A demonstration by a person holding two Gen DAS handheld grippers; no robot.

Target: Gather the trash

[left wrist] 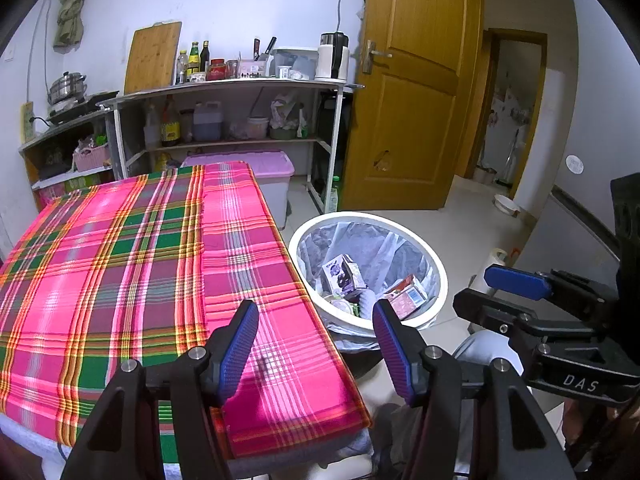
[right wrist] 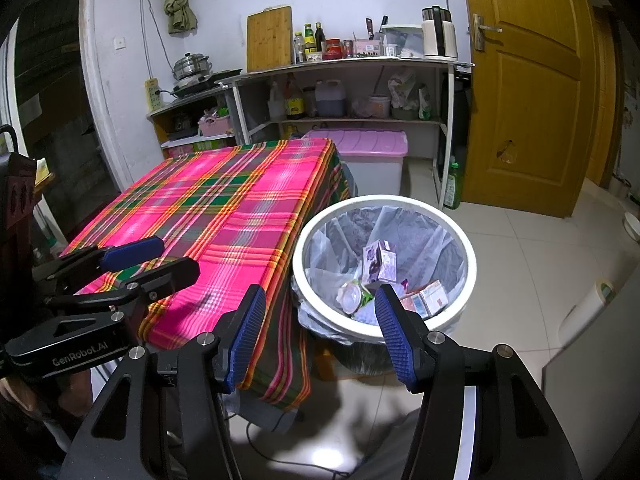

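Observation:
A white round trash bin (left wrist: 440,276) with a clear liner stands on the floor beside the table; it also shows in the right wrist view (right wrist: 308,240). Inside lie a purple carton (left wrist: 342,276) (right wrist: 378,260), a red-and-white box (left wrist: 406,298) (right wrist: 428,298) and a white cup lid (right wrist: 350,296). My left gripper (left wrist: 316,344) is open and empty over the table's near right corner. My right gripper (right wrist: 320,334) is open and empty just before the bin's near rim. The right gripper also shows at the right of the left wrist view (left wrist: 496,292).
The table wears a pink plaid cloth (left wrist: 140,264) (right wrist: 224,208). A pink-lidded storage box (left wrist: 264,164) and metal shelves (left wrist: 224,88) with bottles stand behind. A wooden door (left wrist: 408,100) is at right. A green bottle (right wrist: 452,184) stands on the tile floor.

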